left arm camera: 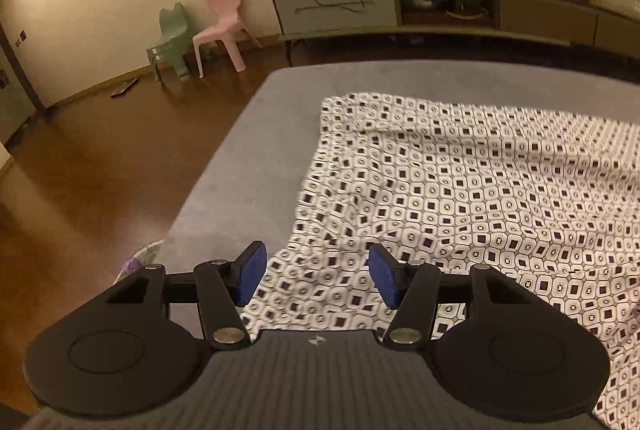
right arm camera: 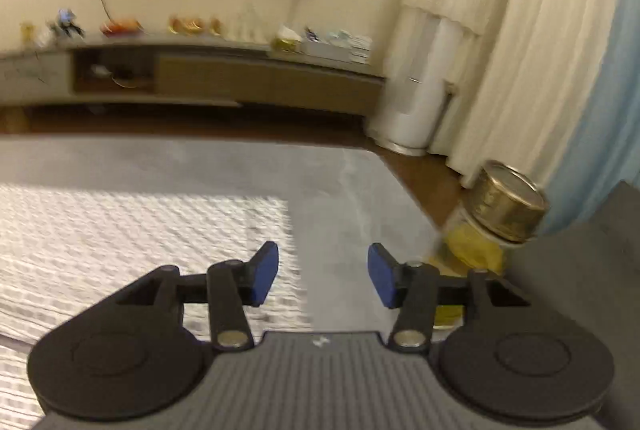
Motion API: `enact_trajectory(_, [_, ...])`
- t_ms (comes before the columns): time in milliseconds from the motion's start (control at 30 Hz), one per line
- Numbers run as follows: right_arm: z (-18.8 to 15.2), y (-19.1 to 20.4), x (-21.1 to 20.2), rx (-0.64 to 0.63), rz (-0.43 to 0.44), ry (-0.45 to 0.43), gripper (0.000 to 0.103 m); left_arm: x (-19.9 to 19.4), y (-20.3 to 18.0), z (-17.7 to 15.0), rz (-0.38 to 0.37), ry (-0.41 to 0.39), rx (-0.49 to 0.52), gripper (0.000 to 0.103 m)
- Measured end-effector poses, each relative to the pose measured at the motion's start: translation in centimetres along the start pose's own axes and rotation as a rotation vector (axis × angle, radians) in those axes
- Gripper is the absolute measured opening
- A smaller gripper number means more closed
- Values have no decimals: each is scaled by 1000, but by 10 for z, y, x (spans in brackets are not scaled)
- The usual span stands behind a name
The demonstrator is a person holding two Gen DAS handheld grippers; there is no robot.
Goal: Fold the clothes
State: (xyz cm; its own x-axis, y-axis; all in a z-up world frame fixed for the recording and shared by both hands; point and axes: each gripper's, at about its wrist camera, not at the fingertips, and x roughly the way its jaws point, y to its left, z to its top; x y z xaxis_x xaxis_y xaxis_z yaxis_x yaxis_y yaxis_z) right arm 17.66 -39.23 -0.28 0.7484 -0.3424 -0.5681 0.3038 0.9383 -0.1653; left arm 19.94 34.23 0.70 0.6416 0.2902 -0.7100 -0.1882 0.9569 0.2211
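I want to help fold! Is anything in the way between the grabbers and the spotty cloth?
Nothing visible. The left hand-held gripper hangs open right above the black-and-white patterned cloth on the grey surface. The right hand-held gripper, open too, hangs over the cloth's edge.

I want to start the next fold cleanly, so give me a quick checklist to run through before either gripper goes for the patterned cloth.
1. Left gripper jaws open, nothing between the blue pads: ok.
2. Right gripper jaws open and empty: ok.
3. Black-and-white square-patterned cloth spread on the grey padded surface: ok, though wrinkled near the left gripper.
4. Cloth's right edge in the right wrist view: cannot tell whether it is straight, the picture is blurred.
5. Gold-lidded glass jar just off the surface's right edge, close to the right gripper: not ok, mind it.
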Motion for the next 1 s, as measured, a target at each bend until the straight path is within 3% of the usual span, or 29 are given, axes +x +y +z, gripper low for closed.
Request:
enact_trajectory(100, [-15,36,10,-9,228,116,49,2,7,-12,-40,36,-3,60])
enact_trajectory(200, [-28,75,24,-90,306,192,47,15,-3,-31,-73,93,30,60])
enact_trajectory(333, [-28,89,51,-85,274,251,52,37,-9,-38,-36,138,49,62])
enact_trajectory(400, [-20,86,62,-64,195,255,52,43,-7,-31,-17,131,0,62])
enact_trajectory(467, [-17,87,73,-96,65,215,54,48,-22,-24,56,99,1,62])
enact_trajectory(533, [-19,89,75,-124,-28,191,53,46,-51,-19,134,80,102,57])
enact_trajectory(600, [-16,96,65,-140,-37,186,43,29,-67,-16,104,44,174,56])
enact_trajectory(700, [-11,118,8,-189,78,98,46,-16,-53,-16,8,-28,149,56])
enact_trajectory(767, [-11,129,-31,-219,241,93,54,-31,-38,-30,-46,-17,133,56])
enact_trajectory(867, [-30,143,-52,-273,447,189,55,-46,-17,-57,-108,26,123,56])
enact_trajectory(933, [-45,146,-46,-326,491,250,55,-47,-12,-77,-93,54,163,56])
enact_trajectory(1000, [-61,145,-44,-368,479,292,55,-45,-6,-90,-79,82,181,56])
